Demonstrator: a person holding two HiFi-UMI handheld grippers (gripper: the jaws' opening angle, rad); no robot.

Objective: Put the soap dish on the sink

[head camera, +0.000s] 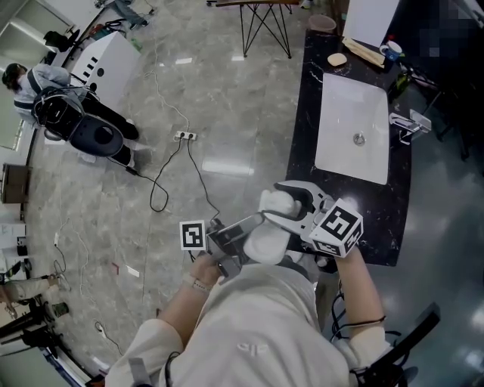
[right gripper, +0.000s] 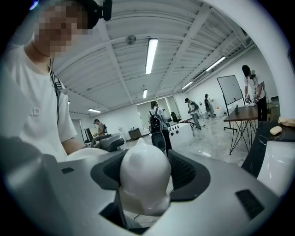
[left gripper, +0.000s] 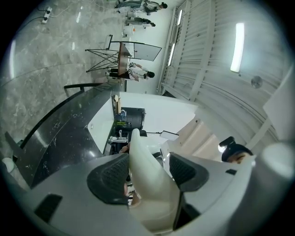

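Observation:
The white soap dish [head camera: 266, 242] is held in the air in front of me, short of the black counter [head camera: 305, 113]. My left gripper [head camera: 240, 233] is shut on one edge of it; in the left gripper view the dish [left gripper: 146, 175] stands edge-on between the dark pads [left gripper: 110, 177]. My right gripper [head camera: 281, 216] comes from the sink side, its jaws spread wide around the dish's rounded end [right gripper: 144, 177], with no clear squeeze. The white sink basin [head camera: 352, 128] lies beyond, set into the counter.
A chrome tap [head camera: 405, 125] stands at the basin's right. At the counter's far end are a beige soap [head camera: 336, 59], a mug [head camera: 391, 51] and a bowl [head camera: 321, 23]. Cables and a power strip [head camera: 185, 136] lie on the marble floor; a person [head camera: 45, 79] sits far left.

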